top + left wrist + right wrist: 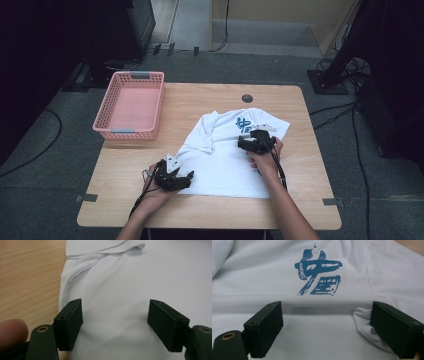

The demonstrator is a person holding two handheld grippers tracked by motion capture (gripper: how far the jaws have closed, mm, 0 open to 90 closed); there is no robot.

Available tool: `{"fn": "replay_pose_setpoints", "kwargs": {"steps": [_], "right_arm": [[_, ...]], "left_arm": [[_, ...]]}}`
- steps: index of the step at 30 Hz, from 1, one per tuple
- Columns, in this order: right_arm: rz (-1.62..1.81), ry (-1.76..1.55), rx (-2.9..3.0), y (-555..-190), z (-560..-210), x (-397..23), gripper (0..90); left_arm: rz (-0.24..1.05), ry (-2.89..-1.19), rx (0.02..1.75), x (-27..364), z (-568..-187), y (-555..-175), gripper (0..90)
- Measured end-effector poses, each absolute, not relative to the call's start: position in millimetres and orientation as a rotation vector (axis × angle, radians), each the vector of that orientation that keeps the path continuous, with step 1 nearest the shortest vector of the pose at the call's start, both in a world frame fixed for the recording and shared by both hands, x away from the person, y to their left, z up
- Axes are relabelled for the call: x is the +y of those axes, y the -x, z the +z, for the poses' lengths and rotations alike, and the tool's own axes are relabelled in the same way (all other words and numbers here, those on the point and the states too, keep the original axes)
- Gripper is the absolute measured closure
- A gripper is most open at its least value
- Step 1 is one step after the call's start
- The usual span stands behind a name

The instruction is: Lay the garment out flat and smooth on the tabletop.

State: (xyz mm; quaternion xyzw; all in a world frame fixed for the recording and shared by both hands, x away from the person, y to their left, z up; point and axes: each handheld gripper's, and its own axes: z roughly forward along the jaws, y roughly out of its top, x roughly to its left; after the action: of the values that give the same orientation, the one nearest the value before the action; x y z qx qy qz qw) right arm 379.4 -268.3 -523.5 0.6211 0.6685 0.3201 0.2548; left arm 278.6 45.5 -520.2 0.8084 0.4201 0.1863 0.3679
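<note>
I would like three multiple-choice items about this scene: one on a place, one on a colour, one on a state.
1. Where does the pink basket stand?
A. the table's far left corner
B. on the shirt
C. on the floor

2. What colour is the print on the white T-shirt?
A. red
B. blue
C. green

3. How do the jaws of the right gripper stand?
A. shut on a sleeve
B. shut on the basket
C. open over the shirt

Answers: 1 A, it sits at the far left edge of the table; 2 B, the brush-style print is blue; 3 C, the pads stand wide apart.
</note>
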Motion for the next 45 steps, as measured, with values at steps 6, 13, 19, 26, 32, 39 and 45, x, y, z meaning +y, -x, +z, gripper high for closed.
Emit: {"fn": "replay_pose_setpoints", "kwargs": {"steps": [6, 13, 19, 26, 32, 39, 45], "right_arm": [[0.817, -1.663, 1.849, -381, -524, -264, 7.7], [0.83, -1.636, 1.88, -379, -524, -268, 7.5], [0.839, -1.613, 1.905, -374, -525, -276, 7.2], [0.847, -1.599, 1.922, -369, -525, -286, 6.8], [0.848, -1.599, 1.924, -366, -525, -292, 6.8], [0.847, -1.597, 1.927, -363, -525, -296, 6.8], [0.848, -1.598, 1.924, -361, -525, -299, 6.8]], "left_arm": [[0.467, -2.009, 1.137, 52, -518, -284, 27.5], [0.465, -1.894, 1.262, 62, -497, -315, 38.1], [0.429, -1.891, 1.305, 52, -494, -341, 54.8], [0.295, -1.84, 1.394, 45, -501, -362, 74.5], [0.253, -1.883, 1.377, 33, -504, -366, 74.7], [0.257, -1.914, 1.368, 23, -502, -369, 77.2], [0.253, -1.937, 1.361, 17, -501, -370, 78.5]]}}
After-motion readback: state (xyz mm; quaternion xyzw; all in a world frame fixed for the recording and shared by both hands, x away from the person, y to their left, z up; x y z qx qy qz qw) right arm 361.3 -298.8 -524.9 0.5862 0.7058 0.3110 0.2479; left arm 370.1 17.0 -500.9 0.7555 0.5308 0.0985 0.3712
